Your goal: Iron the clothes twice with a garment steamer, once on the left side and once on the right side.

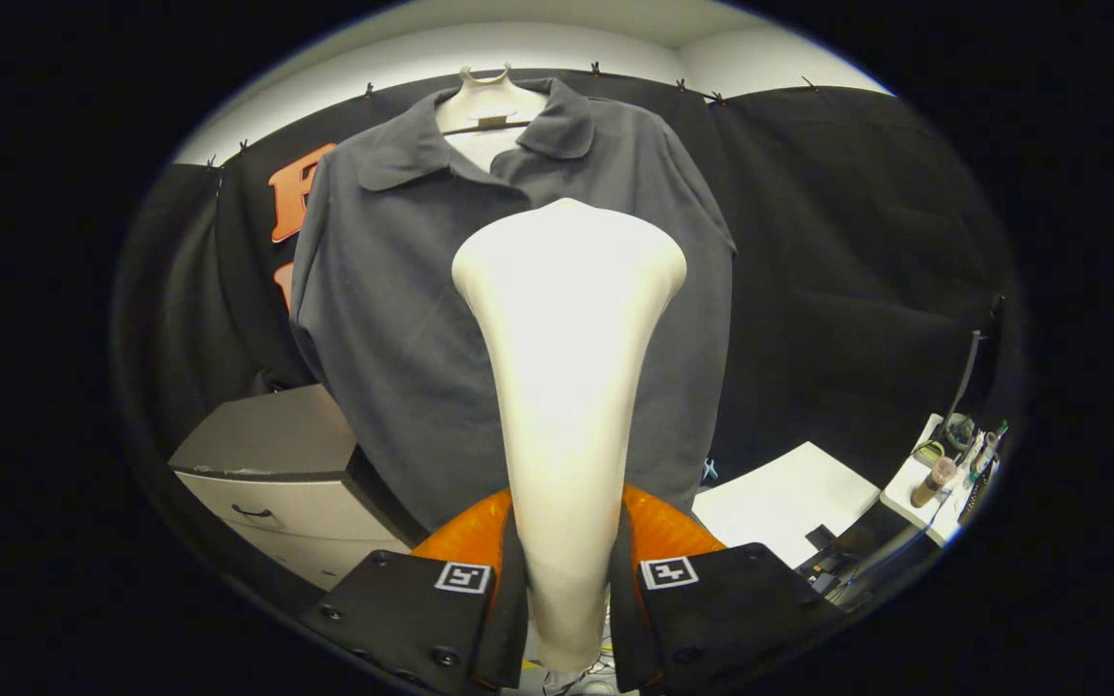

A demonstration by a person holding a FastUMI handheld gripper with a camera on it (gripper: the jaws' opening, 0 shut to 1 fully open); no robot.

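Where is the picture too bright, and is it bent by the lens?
Gripper view: the white steamer, clamped between the fingers, is overexposed, its surface detail washed out; the dark shirt beyond stays readable; the fisheye lens bows the cabinet and booth wall.

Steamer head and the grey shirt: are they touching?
Cannot tell. In the gripper view the steamer, clamped between the gripper fingers, overlaps the shirt, hiding any gap.

Steamer between fingers, before shirt
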